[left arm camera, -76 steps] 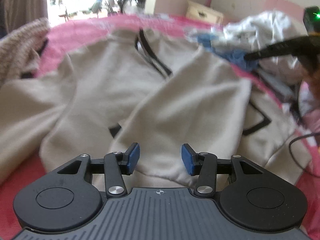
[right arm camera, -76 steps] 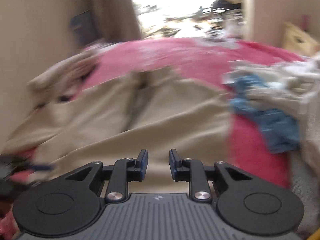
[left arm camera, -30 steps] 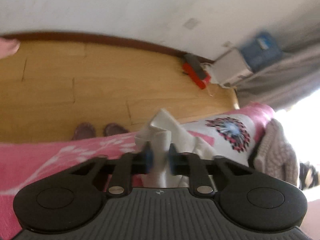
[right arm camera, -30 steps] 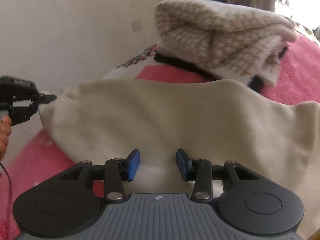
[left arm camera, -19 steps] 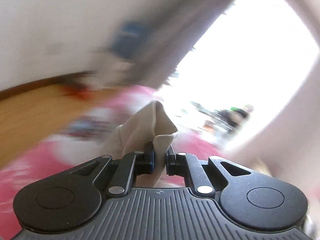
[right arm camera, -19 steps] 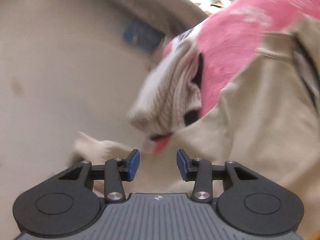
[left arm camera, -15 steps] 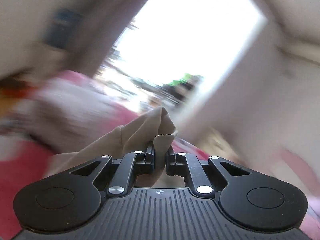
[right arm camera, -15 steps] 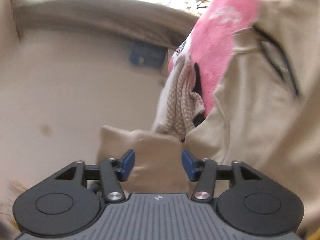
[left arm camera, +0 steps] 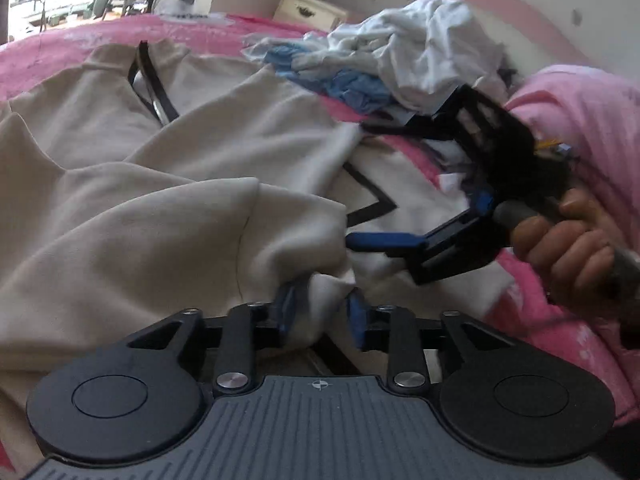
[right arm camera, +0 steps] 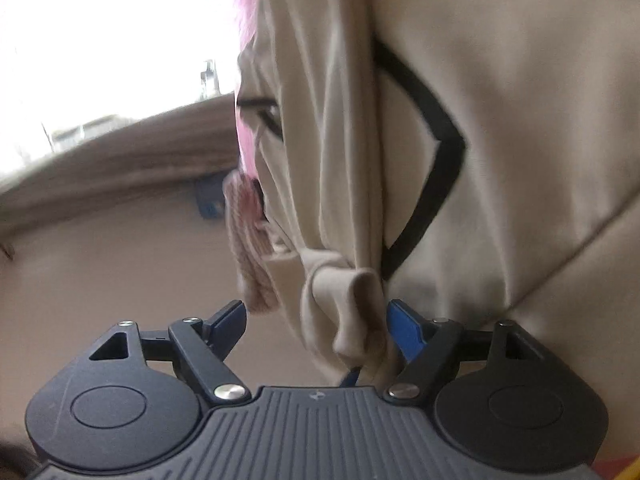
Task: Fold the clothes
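Right wrist view blurred, beige sweatshirt overflowing frame, bed hidden

Pink bed under beige garment, clothes pile

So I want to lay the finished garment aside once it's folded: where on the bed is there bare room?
Bare pink bedspread shows along the far edge, beyond the beige garment's collar toward the bright window. The right side is crowded: a pile of white and blue clothes, the right gripper and the hand holding it.
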### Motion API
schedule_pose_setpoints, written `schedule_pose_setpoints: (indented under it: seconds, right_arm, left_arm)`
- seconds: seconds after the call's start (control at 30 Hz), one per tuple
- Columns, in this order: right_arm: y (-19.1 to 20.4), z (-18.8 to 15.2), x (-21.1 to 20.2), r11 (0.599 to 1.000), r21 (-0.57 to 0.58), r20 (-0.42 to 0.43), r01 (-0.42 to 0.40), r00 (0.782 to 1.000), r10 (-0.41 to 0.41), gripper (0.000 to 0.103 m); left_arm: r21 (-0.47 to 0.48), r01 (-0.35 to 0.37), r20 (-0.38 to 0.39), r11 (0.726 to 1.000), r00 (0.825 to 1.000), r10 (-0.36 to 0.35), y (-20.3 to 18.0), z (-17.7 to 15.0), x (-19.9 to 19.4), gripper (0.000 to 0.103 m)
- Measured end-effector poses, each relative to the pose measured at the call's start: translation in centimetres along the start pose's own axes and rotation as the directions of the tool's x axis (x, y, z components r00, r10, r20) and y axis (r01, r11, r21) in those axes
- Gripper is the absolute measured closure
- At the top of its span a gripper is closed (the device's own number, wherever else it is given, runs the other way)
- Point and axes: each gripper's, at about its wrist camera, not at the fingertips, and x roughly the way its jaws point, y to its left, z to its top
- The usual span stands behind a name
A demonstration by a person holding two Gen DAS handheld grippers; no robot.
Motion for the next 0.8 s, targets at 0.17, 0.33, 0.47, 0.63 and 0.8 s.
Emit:
schedule_pose_setpoints:
  seconds: [0.17,0.33,0.47,0.63,0.8]
  right_arm:
    - [3.4,-0.3,2.6,0.955,-0.234,-0.004,0.182,0.982,-0.188,0.028]
    - [6.1,-1.5,4.0,0.867,-0.383,0.113,0.318,0.948,-0.298,0.034]
    - [6.0,-1.5,5.6,0.849,-0.399,0.104,0.346,0.937,-0.333,0.034]
    - [5.8,-2.8,5.0,0.794,-0.459,0.132,0.398,0.914,-0.382,0.078]
    - [7.5,-3.7,2.0,0.791,-0.484,0.173,0.374,0.927,-0.333,0.095]
  left_arm:
    - [0.009,0.008,0.019,1.000,1.000,-0.008,0.5,0.8,-1.1,0.064]
    - [0.074,-0.026,0.011,0.997,1.000,0.026,0.5,0.3,-0.9,0.063]
    - [0.108,-0.045,0.030,0.993,0.999,0.042,0.4,-0.1,-1.0,0.064]
    - [0.217,-0.066,0.062,0.974,0.997,0.054,-0.2,-0.2,0.0,0.063]
    - [0.183,-0.031,0.072,0.983,0.997,0.018,-0.2,0.1,-1.0,0.063]
